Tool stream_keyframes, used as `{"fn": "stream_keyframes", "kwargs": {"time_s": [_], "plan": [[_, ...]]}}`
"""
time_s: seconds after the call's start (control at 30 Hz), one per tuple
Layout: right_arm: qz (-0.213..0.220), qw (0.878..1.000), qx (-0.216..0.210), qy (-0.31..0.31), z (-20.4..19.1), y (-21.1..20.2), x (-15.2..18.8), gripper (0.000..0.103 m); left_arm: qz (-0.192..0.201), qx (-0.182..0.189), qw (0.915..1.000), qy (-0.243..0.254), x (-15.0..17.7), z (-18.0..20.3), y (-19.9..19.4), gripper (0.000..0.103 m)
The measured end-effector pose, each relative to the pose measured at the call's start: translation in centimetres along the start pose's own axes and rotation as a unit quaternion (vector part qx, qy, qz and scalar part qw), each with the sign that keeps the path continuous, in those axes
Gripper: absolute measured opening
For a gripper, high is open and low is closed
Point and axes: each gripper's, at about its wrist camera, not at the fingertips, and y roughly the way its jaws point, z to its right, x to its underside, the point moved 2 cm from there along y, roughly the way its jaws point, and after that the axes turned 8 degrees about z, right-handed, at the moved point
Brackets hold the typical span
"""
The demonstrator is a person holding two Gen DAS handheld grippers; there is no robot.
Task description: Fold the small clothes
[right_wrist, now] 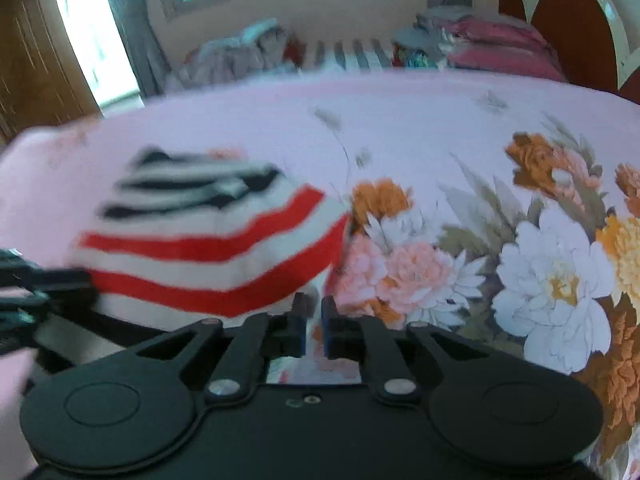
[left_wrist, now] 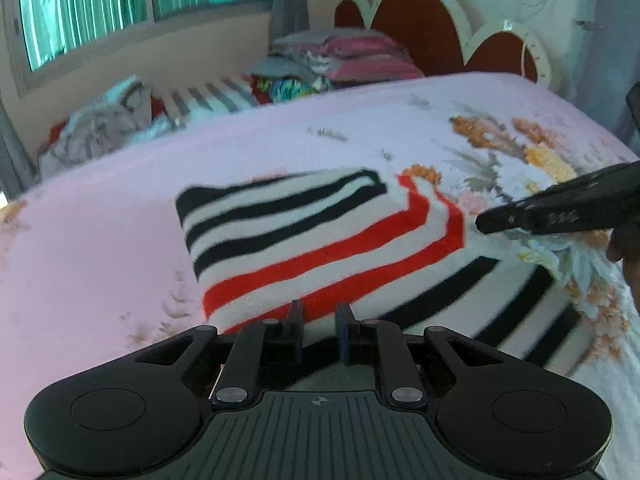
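A small white knitted garment (left_wrist: 320, 240) with black and red stripes lies partly folded on a pink floral bedsheet (left_wrist: 100, 220). My left gripper (left_wrist: 320, 320) sits at its near edge, jaws narrow with cloth between the pads. In the right wrist view the garment (right_wrist: 208, 256) is blurred and bulges up at the left, where the left gripper (right_wrist: 60, 292) meets it. My right gripper (right_wrist: 314, 320) is just right of the garment, its pads slightly apart with only the sheet (right_wrist: 400, 120) showing between them. From the left it appears as a dark beak (left_wrist: 486, 224) beside the garment's right edge.
Folded and loose clothes (left_wrist: 340, 56) are piled along the far side of the bed under a window. A red and white headboard (left_wrist: 420, 28) stands at the back right. A hand (left_wrist: 628, 256) holds the right gripper. A wooden door (right_wrist: 32, 72) is at the far left.
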Motion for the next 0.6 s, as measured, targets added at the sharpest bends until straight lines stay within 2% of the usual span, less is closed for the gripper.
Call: {"fn": "stream_keyframes", "kwargs": {"time_s": [0.1, 0.23, 0.37, 0.6], "plan": [[0.018, 0.999, -0.033, -0.015, -1.5, -3.2, 0.5, 0.009, 0.010, -0.001, 0.9999, -0.010, 1.2, 0.0, -2.4, 0.017], [0.012, 0.997, -0.063, -0.030, -2.7, -5.6, 2.6, 0.009, 0.005, 0.015, 0.9995, -0.026, 3.1, -0.1, -3.9, 0.017], [-0.023, 0.999, -0.035, -0.031, -2.1, -4.3, 4.8, 0.002, -0.014, 0.008, 0.9997, -0.021, 5.1, -0.3, -3.6, 0.017], [-0.026, 0.999, -0.023, -0.015, -2.1, -4.0, 5.6, 0.002, -0.015, 0.011, 0.9983, -0.056, 5.9, -0.7, -3.6, 0.017]]}}
